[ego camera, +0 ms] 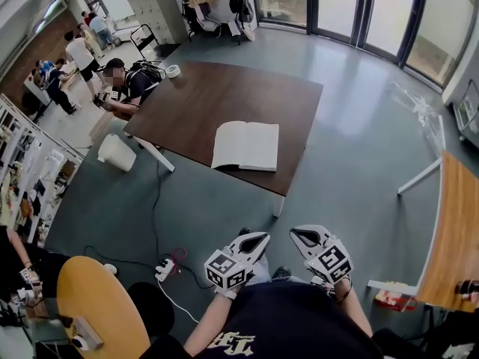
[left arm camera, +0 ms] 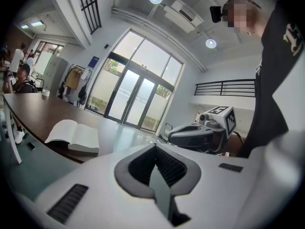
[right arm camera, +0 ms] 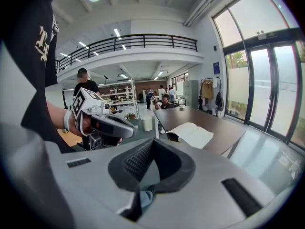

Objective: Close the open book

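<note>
Book [ego camera: 245, 146] lies open on table [ego camera: 224, 96]; left gripper [ego camera: 262, 238], right gripper [ego camera: 296, 235] seem closed.

Left gripper [ego camera: 260, 239] was held low before the torso, fingers pressed together with nothing between them, pointing forward and slightly down. Right gripper [ego camera: 298, 235] sat just right of those fingers, tips apart from them, its own fingers together and empty, tilted somewhat steeper. Left forearm [ego camera: 209, 321] trailed behind the fingers.
</note>
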Demonstrator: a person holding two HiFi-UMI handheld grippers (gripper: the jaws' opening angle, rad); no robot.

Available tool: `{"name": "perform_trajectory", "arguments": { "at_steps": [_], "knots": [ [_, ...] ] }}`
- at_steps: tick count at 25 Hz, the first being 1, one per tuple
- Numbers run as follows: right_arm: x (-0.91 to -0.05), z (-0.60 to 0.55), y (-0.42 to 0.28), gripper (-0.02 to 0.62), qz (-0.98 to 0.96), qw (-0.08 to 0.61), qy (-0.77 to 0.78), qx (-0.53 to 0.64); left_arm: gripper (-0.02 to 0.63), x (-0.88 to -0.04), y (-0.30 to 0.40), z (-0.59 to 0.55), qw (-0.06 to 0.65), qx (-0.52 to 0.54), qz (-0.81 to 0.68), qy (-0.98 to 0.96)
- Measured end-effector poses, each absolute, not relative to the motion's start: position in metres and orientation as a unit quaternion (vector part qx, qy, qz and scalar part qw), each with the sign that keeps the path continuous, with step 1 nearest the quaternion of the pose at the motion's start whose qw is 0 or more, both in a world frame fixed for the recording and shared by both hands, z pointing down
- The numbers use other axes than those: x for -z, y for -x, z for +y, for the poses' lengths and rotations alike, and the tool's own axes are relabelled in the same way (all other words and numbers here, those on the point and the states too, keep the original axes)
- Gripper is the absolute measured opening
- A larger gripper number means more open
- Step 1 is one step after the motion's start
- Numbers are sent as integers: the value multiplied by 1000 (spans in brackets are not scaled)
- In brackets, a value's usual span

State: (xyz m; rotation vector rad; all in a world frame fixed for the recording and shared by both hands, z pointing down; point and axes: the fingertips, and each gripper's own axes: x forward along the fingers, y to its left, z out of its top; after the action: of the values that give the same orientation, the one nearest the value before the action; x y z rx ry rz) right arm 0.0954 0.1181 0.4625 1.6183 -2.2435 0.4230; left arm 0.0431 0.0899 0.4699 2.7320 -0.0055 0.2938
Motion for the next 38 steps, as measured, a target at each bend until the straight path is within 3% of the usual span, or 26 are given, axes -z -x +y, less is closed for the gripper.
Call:
{"name": "perform_trajectory", "arguments": {
  "at_steps": [38],
  "knots": [
    [-456,-34,-133,-11,-788,206,-557,-161,5,-470,-82,-70,225,-93,-11,-970]
  ]
}}
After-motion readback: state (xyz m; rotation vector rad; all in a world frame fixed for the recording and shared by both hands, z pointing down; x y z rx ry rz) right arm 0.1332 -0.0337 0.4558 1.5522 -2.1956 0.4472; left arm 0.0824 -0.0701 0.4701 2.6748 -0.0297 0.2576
